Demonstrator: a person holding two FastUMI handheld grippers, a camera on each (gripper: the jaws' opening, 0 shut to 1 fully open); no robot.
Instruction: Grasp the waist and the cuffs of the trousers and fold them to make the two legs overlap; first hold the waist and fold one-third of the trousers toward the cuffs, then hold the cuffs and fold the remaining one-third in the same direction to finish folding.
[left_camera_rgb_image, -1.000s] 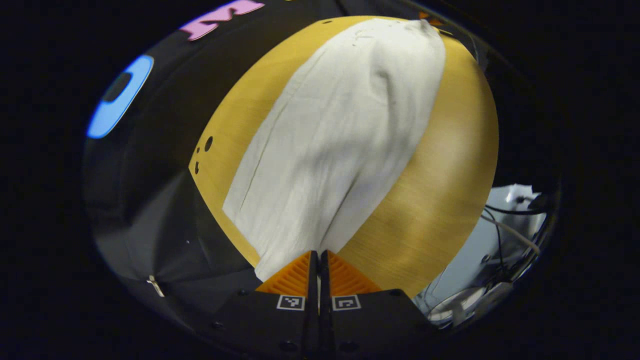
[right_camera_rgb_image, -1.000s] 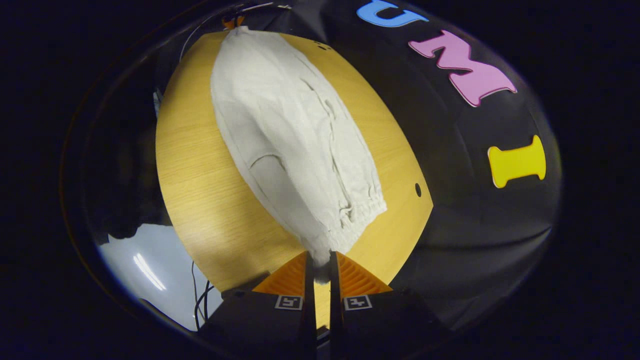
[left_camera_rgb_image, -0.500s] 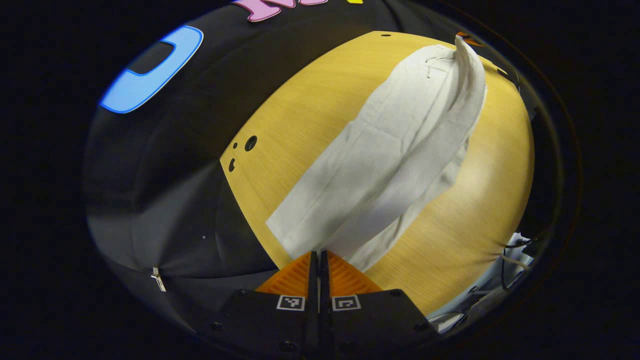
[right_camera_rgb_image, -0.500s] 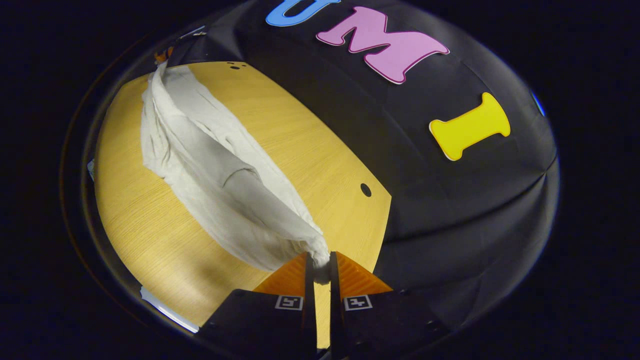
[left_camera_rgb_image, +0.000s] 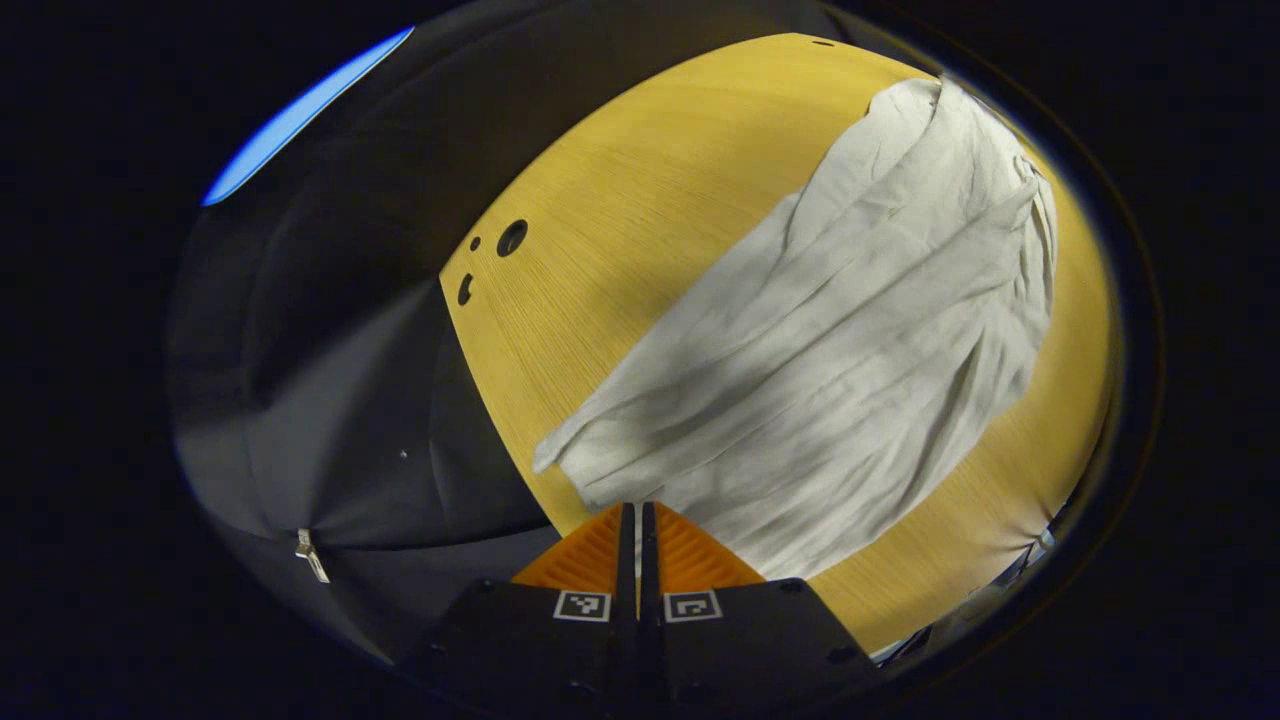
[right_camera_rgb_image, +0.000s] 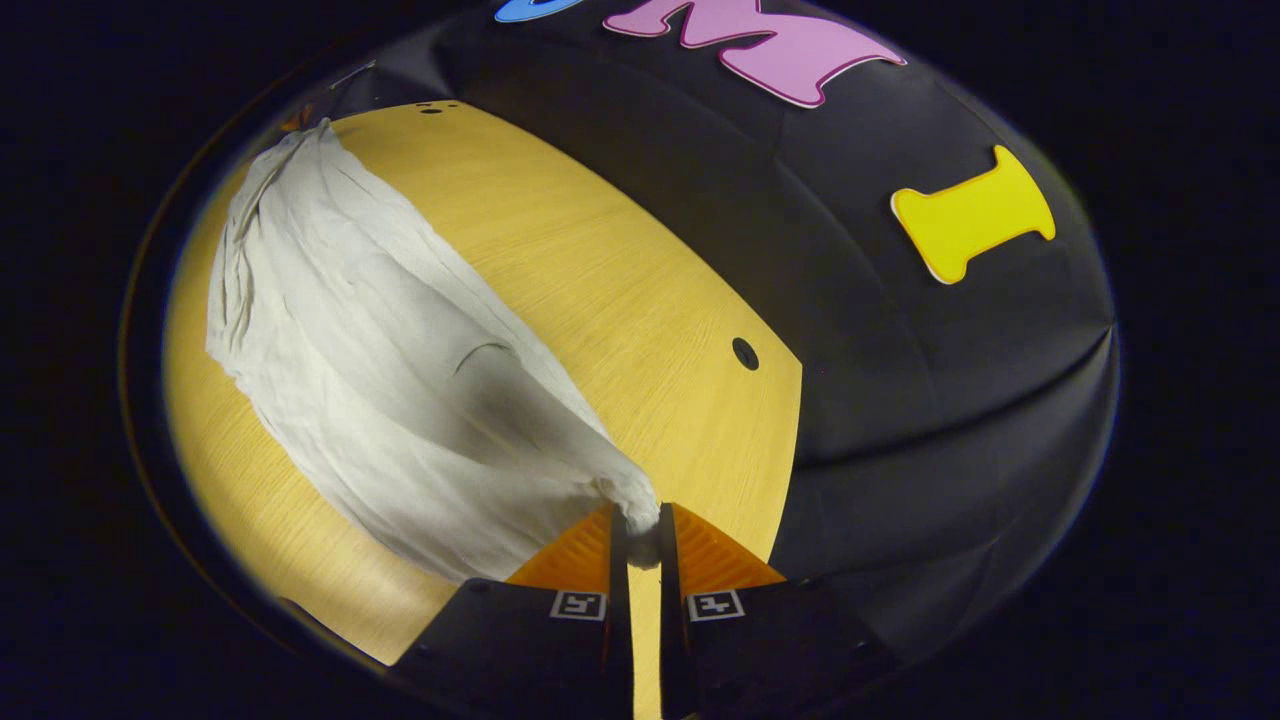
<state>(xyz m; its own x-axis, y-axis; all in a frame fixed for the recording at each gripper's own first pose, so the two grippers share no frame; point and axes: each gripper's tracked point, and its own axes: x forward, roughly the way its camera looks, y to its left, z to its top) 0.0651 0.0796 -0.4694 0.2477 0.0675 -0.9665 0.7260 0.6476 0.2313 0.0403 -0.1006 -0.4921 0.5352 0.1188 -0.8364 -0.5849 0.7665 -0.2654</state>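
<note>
Lying rumpled: trousers (left_camera_rgb_image: 840, 350), wooden table (right_camera_rgb_image: 620, 290).

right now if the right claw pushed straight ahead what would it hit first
The trousers it already grips: the right claw is shut on a bunch of cloth. Past that lies the wooden table, though depth is unclear.

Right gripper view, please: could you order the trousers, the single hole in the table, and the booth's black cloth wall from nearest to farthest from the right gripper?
1. Trousers: pinched between the right gripper fingers, spreading left.
2. Hole in the table: ahead, slightly right.
3. Black cloth wall: beyond the table edge, right and above.
</note>
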